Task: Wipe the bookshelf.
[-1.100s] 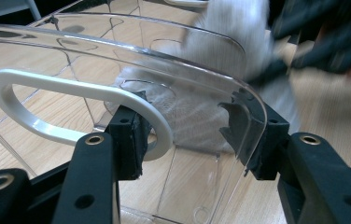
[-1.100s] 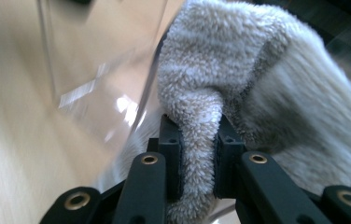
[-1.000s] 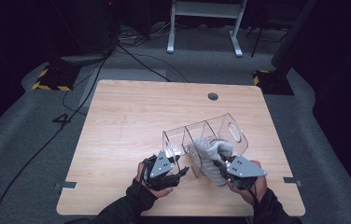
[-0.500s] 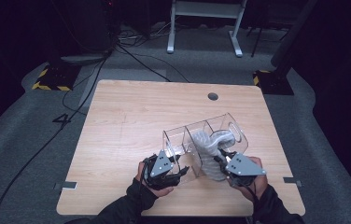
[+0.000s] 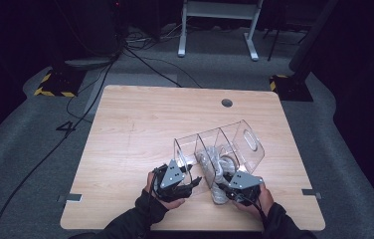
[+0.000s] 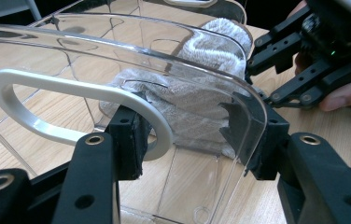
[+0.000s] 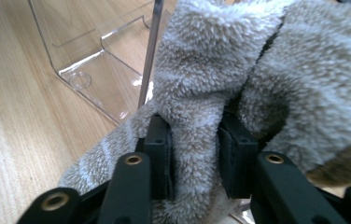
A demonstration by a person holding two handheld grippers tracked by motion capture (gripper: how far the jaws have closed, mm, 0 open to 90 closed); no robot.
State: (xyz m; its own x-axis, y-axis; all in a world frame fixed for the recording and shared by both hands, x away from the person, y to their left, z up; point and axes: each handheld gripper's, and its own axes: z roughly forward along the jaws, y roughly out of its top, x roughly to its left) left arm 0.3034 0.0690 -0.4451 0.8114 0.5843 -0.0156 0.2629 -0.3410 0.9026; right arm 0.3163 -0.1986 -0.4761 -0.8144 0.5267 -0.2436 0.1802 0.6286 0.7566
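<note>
A clear plastic bin with dividers lies tilted on the wooden table. My left gripper is shut on its near end wall, beside the white-rimmed handle. A grey fluffy cloth sits in the middle compartment and spills out over the near edge. My right gripper has a fold of that cloth between its pads. Its jaws have just been opening, but the pads still press the fold. From the left gripper view, the right gripper stands just behind the cloth.
A round cable hole sits near the table's far edge. Small metal brackets stick out at the left and right edges. Cables and a white frame lie on the floor beyond.
My right gripper has sunk toward the table and shifted slightly left, taking the cloth lower into the bin. The left gripper and the bin have stayed put.
</note>
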